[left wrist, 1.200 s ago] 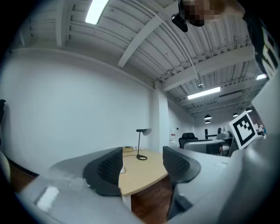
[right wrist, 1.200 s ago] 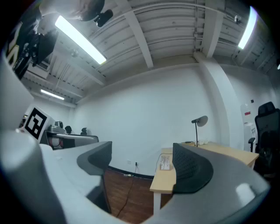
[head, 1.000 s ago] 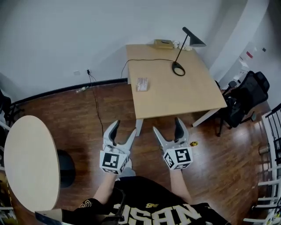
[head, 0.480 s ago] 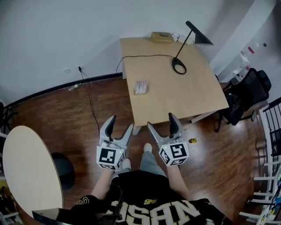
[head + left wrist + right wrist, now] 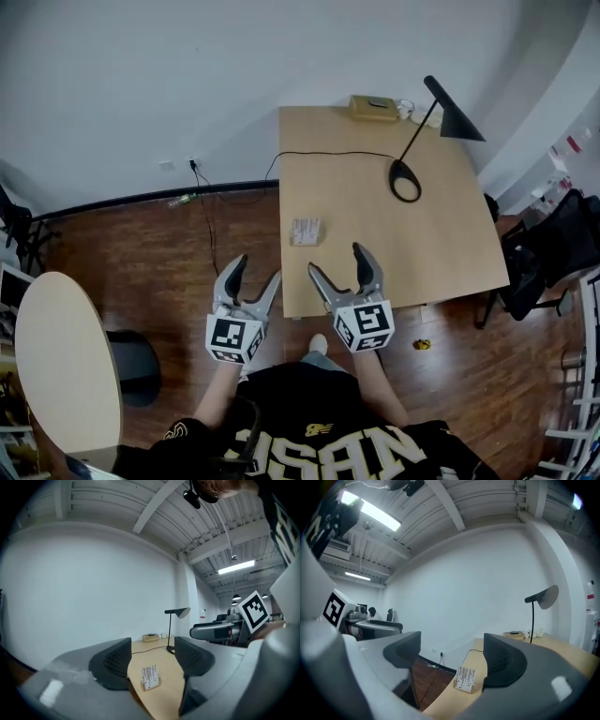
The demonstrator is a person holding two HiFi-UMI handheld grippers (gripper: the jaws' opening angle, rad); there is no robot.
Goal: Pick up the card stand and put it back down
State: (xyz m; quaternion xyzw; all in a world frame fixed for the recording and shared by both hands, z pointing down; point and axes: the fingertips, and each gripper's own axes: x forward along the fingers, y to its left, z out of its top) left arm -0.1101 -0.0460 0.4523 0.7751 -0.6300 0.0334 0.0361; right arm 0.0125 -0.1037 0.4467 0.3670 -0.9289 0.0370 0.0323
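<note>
The card stand (image 5: 306,231), a small holder with white printed cards, stands near the left edge of the light wooden table (image 5: 441,244). It also shows in the left gripper view as the card stand (image 5: 150,677) and in the right gripper view as the card stand (image 5: 465,678), well ahead of the jaws. My left gripper (image 5: 249,277) hangs open over the floor, just left of the table's near corner. My right gripper (image 5: 337,262) is open above the table's near edge, a short way short of the stand. Neither holds anything.
A black desk lamp (image 5: 424,131) and its cable (image 5: 328,156) sit at the table's far side, beside a small tan box (image 5: 374,107). A round light table (image 5: 66,361) stands at left. A black chair (image 5: 553,244) is at right. The floor is dark wood.
The view has closed in on the table: both grippers came forward, from over the floor to the table's near edge. Their jaws stayed open.
</note>
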